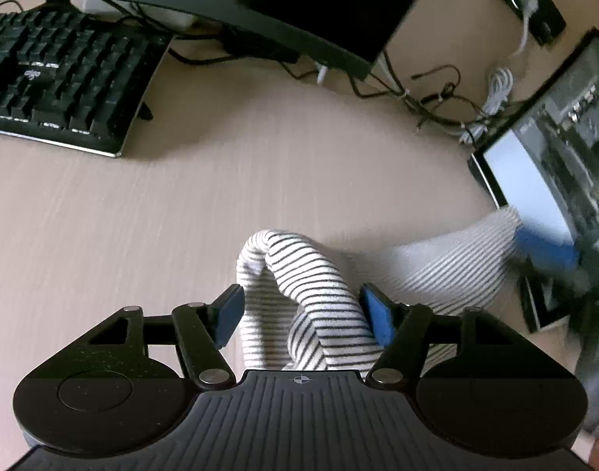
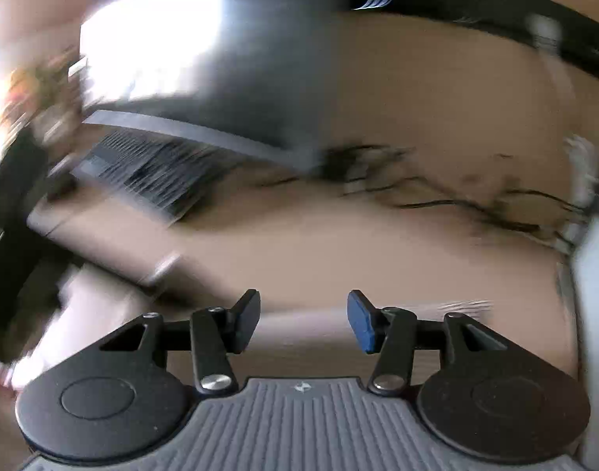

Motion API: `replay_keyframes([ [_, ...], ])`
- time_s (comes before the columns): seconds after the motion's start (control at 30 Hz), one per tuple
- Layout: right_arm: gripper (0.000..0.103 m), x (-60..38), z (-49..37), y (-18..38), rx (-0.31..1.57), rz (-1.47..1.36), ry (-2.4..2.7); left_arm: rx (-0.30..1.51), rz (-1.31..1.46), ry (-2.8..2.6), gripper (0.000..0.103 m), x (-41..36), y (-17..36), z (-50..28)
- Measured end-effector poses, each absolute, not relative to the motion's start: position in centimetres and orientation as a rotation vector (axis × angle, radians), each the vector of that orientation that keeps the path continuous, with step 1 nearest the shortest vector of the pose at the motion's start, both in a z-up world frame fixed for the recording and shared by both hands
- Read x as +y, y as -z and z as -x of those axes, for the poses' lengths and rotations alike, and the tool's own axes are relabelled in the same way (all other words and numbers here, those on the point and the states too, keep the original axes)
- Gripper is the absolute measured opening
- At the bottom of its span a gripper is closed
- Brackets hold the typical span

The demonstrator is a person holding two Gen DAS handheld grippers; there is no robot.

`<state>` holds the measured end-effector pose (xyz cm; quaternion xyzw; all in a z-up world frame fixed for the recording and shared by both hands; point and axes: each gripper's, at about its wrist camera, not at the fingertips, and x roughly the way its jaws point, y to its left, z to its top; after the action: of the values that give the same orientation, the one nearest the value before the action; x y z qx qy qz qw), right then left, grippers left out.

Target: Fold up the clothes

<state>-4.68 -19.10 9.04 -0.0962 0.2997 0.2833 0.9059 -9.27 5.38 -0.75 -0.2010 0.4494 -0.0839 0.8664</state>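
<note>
Left gripper (image 1: 301, 314): jaws apart, blue pads on either side of a raised fold of the striped garment (image 1: 319, 298). The right pad touches the cloth; the left pad sits just beside it with a narrow gap showing. Not clamped.

Striped garment: white with thin dark stripes, bunched into a hump between the jaws and lying on the pale wood-grain surface (image 1: 142, 216). From the hump, a flatter length of the cloth trails off to the right, toward the open computer case (image 1: 554, 149).

Right gripper (image 1: 550, 253): seen from the left wrist view as a blurred blue and grey shape at the far right end of the garment, in front of the case. Whether it touches the cloth cannot be told through the blur. In its own view, the right gripper (image 2: 303, 320) has its jaws apart with nothing between them, only bare surface (image 2: 338, 255) beyond.

Other items, placed relative to the garment: black keyboard (image 1: 60, 78) well apart, far left and beyond it. Curved monitor base (image 1: 181, 4) beyond the keyboard. Tangle of black and white cables (image 1: 448, 106) beyond the garment, beside the case.

Right wrist view heavily motion-blurred; the dark ribbed shape at upper left is probably the keyboard (image 2: 150, 172), and thin dark cables (image 2: 456, 196) cross the surface to its right.
</note>
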Motion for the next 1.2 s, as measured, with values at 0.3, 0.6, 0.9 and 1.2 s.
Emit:
replay_keyframes([
  [0.3,0.053,-21.5,2.2,-4.5,0.666,0.295,-0.325,0.939,0.394,0.187,0.080,5.4,0.7,9.9],
  [0.6,0.058,-23.8,8.0,-3.4,0.697,0.132,-0.216,0.961,0.308,0.242,0.081,2.6,1.2,7.0],
  [0.9,0.086,-27.8,9.9,-4.3,0.786,0.012,-0.205,0.941,0.244,0.238,0.080,1.4,-1.7,7.2],
  [1.2,0.088,-29.7,9.5,-2.4,0.847,-0.175,-0.238,1.056,0.325,0.330,0.078,1.0,-1.6,10.3],
])
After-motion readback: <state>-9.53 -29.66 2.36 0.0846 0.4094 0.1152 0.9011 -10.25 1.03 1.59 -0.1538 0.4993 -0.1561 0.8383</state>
